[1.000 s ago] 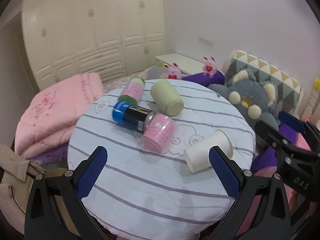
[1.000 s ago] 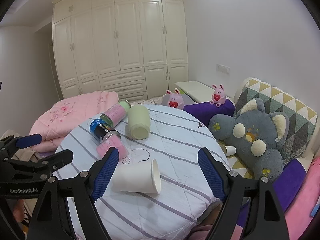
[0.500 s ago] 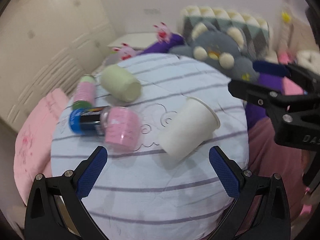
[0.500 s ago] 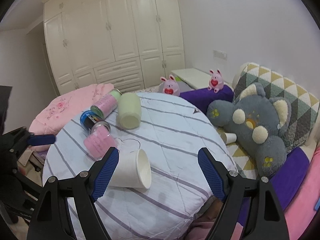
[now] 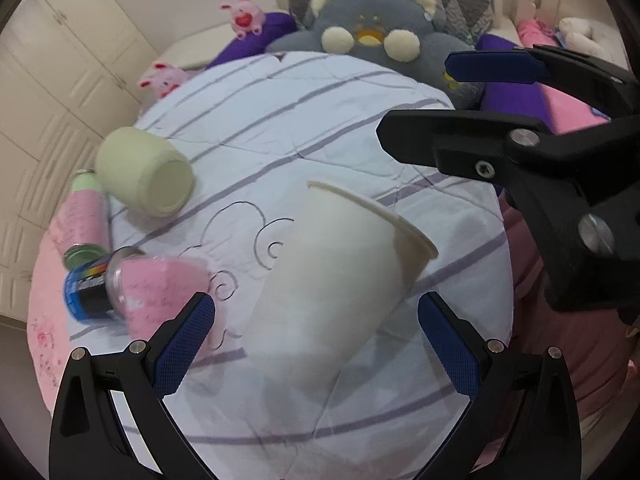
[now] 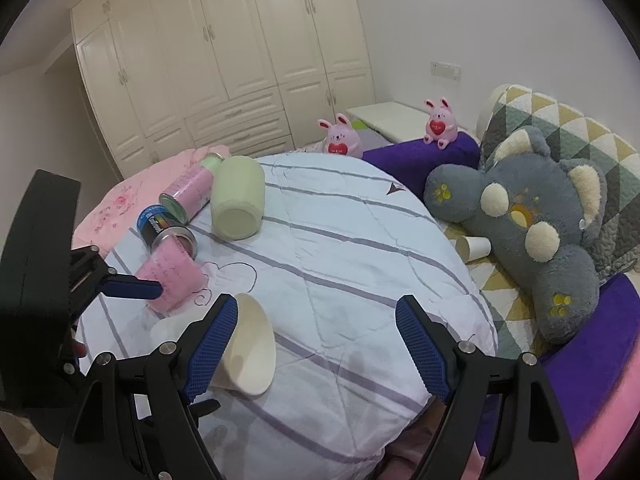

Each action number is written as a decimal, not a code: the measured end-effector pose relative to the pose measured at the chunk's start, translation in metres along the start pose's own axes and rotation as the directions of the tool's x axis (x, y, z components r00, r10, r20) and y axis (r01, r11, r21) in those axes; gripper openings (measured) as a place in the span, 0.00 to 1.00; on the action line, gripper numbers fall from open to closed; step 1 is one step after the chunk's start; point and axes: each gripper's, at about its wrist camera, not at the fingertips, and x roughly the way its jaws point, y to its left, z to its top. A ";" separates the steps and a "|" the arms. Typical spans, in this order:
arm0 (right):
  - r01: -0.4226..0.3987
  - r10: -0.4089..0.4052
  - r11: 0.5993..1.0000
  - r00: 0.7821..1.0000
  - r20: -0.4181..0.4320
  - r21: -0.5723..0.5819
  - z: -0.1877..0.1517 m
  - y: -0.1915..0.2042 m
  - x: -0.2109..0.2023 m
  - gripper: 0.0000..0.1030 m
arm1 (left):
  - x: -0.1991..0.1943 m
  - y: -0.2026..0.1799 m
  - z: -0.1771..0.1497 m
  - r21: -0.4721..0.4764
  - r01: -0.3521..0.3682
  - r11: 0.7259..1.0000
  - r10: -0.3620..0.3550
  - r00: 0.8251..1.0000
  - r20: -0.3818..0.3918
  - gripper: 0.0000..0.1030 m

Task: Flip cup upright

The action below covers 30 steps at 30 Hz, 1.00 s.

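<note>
A white paper cup (image 5: 340, 280) lies on its side on the round striped table (image 5: 304, 120), its mouth toward the right. My left gripper (image 5: 316, 340) is open, its blue-padded fingers either side of the cup's closed end, not touching it. In the right wrist view the cup (image 6: 252, 344) lies behind my right gripper's left finger (image 6: 208, 348). My right gripper (image 6: 316, 344) is open and empty over the table's near edge. It also shows in the left wrist view (image 5: 520, 120), to the cup's right.
A pale green cup (image 5: 148, 180), a pink-filled jar (image 5: 156, 292), a blue can (image 5: 86, 288) and a pink can (image 5: 80, 216) lie on the table's left. A grey plush bear (image 6: 532, 220) and another paper cup (image 6: 474, 248) are on the bed at right.
My left gripper has moved in toward the white cup, which now lies between its fingers. The right gripper has shifted slightly and stays open.
</note>
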 end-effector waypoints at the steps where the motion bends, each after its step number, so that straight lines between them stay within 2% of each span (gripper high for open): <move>1: -0.004 0.004 1.000 1.000 -0.004 0.003 0.001 -0.002 0.003 0.80 | 0.004 0.001 0.002 -0.003 0.009 1.000 -0.009 1.000 -0.004 1.00; 3: -0.010 0.010 1.000 1.000 -0.013 0.005 0.001 -0.005 0.007 0.80 | 0.011 0.005 0.006 -0.025 0.033 0.999 -0.033 0.999 -0.016 0.99; 4: -0.010 0.010 1.000 1.000 -0.016 0.006 0.001 -0.006 0.009 0.80 | 0.013 0.007 0.007 -0.041 0.040 0.998 -0.041 0.999 -0.022 0.95; 5: -0.010 0.010 1.000 1.000 -0.018 0.007 0.001 -0.007 0.011 0.80 | 0.015 0.009 0.008 -0.060 0.052 0.997 -0.054 0.998 -0.027 0.90; 6: -0.011 0.011 1.000 1.000 -0.019 0.009 0.002 -0.008 0.012 0.80 | 0.019 0.013 0.009 -0.089 0.070 0.994 -0.074 0.997 -0.038 0.75; 11: -0.011 0.011 1.000 1.000 -0.017 0.022 0.004 -0.014 0.014 0.80 | 0.027 0.025 0.010 -0.217 0.081 0.973 -0.097 0.993 -0.064 0.71; 14: -0.007 0.007 1.000 1.000 -0.007 0.027 0.005 -0.015 0.014 0.80 | 0.026 0.035 0.011 -0.342 0.087 0.936 -0.108 0.993 -0.042 0.71; 17: -0.002 0.002 1.000 1.000 0.003 0.029 0.008 -0.017 0.014 0.80 | 0.026 0.043 0.013 -0.467 0.065 0.882 -0.082 0.996 -0.016 0.71; 21: 0.005 -0.005 1.000 1.000 0.011 0.022 0.012 -0.018 0.015 0.80 | 0.027 0.050 0.016 -0.610 0.045 0.791 -0.035 0.999 0.029 0.71; 24: 0.017 -0.017 1.000 1.000 0.023 0.014 0.019 -0.021 0.016 0.80 | 0.034 0.056 0.020 -0.678 0.047 0.733 -0.021 0.999 0.046 0.70; 27: 0.025 -0.026 1.000 0.999 0.030 0.009 0.026 -0.026 0.019 0.80 | 0.044 0.055 0.026 -0.715 0.049 0.698 -0.023 0.999 0.045 0.69; 30: 0.036 -0.036 0.999 0.998 0.043 0.005 0.032 -0.030 0.019 0.80 | 0.046 0.054 0.028 -0.731 0.047 0.681 -0.016 0.999 0.049 0.69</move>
